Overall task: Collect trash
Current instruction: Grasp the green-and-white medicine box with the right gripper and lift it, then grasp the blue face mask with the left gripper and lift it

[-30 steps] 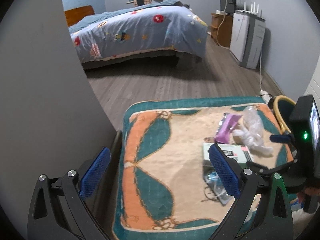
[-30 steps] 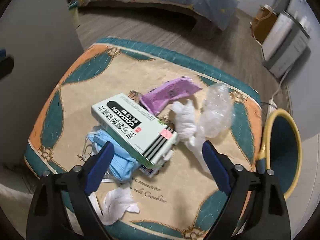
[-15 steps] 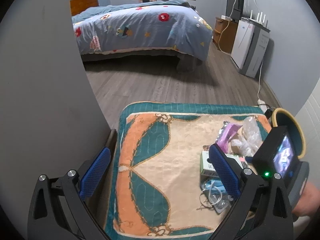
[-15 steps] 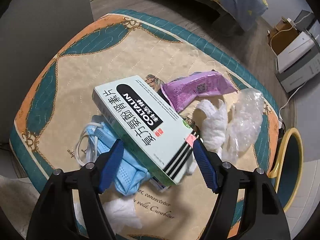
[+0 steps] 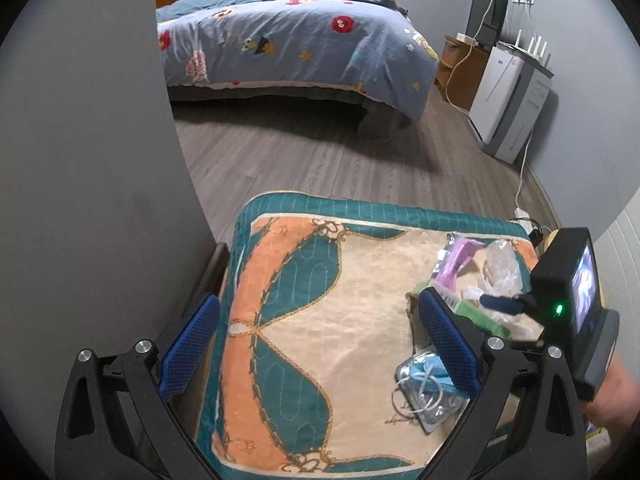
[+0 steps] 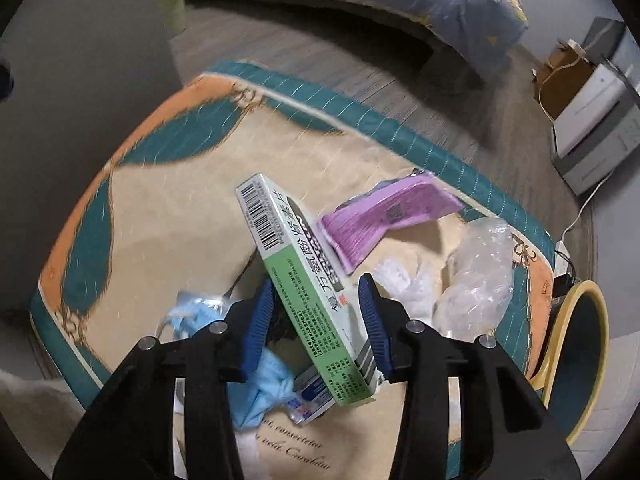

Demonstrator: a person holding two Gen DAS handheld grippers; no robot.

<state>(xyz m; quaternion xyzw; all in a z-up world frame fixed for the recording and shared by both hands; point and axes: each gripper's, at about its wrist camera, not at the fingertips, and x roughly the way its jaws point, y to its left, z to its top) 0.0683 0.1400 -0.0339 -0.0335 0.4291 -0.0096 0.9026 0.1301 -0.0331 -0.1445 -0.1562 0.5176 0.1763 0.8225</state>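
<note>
Cardboard: the medicine box (image 6: 304,280), white and green with a barcode on its edge, now stands tilted on edge between the right gripper (image 6: 316,320) pads; half a second ago it lay flat on the heap with the fingers spread to either side.
Right gripper: closed in on the box's broad faces, pinching it near its lower end, the far end raised off the cloth.
Left gripper: (image 5: 320,344) spread wide and holding nothing, hanging over the bare left half of the quilted mat (image 5: 304,304), as before.
Meaning: the first piece looks secured; the lift and the carry to the bin (image 6: 580,356), just beside the mat's right edge, remain.
Rigid: the box alone, flat-sided and easy to clamp.
Soft: blue face mask (image 6: 260,384) with thin ear loops, white crumpled tissue (image 6: 404,284).
Crinkly: purple foil pouch (image 6: 384,220), clear plastic wrap (image 6: 480,272), both thin and likely to slip.
Underneath: a small blue-and-white packet (image 6: 312,396), touching the box's lower end.
</note>
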